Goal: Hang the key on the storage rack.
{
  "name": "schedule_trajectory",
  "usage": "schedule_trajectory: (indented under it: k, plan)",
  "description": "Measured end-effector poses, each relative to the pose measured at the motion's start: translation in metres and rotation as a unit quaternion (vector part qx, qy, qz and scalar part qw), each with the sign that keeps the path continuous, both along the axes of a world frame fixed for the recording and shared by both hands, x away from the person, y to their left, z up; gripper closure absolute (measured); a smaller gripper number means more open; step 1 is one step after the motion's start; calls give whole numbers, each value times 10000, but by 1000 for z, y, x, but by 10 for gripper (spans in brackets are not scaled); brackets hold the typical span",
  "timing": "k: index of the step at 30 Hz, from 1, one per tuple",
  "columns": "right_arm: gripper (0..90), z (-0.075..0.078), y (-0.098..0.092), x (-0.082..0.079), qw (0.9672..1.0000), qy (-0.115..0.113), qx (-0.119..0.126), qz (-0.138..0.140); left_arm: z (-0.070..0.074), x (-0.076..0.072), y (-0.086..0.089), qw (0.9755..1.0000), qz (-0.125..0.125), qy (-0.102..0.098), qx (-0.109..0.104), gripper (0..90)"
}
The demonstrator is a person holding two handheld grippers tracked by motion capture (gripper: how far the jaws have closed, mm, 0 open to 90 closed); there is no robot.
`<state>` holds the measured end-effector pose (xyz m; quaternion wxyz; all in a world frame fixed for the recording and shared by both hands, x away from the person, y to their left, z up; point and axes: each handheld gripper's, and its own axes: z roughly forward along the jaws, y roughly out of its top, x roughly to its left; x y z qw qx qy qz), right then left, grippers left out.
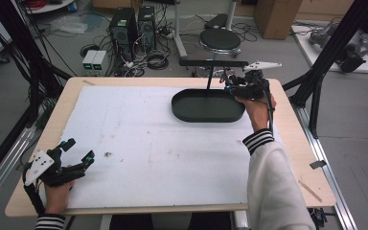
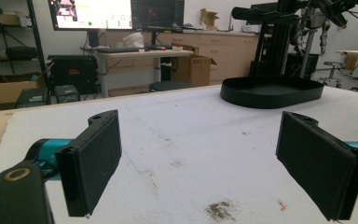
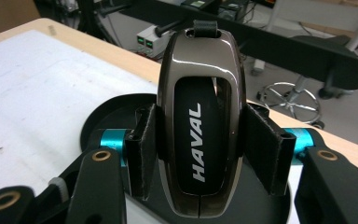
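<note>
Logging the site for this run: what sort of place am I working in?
Most likely a robotics lab or workshop: computer towers and tangled cables on the floor, a monitor on a workbench, cardboard boxes, and a black frame beside the table.

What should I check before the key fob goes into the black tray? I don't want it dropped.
1. Right gripper fingers clamp both sides of the key fob: ok.
2. Fob upright, centred between them: ok.
3. Fob over the black tray: ok.
4. Tray holds nothing in the way: ok.
5. Left gripper open, far from the tray: ok.
6. Height above the tray floor: cannot tell.
</note>
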<state>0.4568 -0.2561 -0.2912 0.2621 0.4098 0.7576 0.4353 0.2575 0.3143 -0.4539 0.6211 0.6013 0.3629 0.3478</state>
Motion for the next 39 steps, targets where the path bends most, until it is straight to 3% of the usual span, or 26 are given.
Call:
schedule_trajectory:
  k: [7,11,20,39]
  plan:
    - [477,6,-3,9,9999,-75,99,-69,0,0,0,10000,1,-1,1,146]
    - [477,11,1,12,9998,-155,9,-123,0,0,0,10000,1,-5,-1,146]
    - [477,9,3,15,9992,-282,-138,-250,0,0,0,10000,-2,6,-3,146]
    - [477,3,4,30,9985,-379,6,-402,0,0,0,10000,0,7,-9,146]
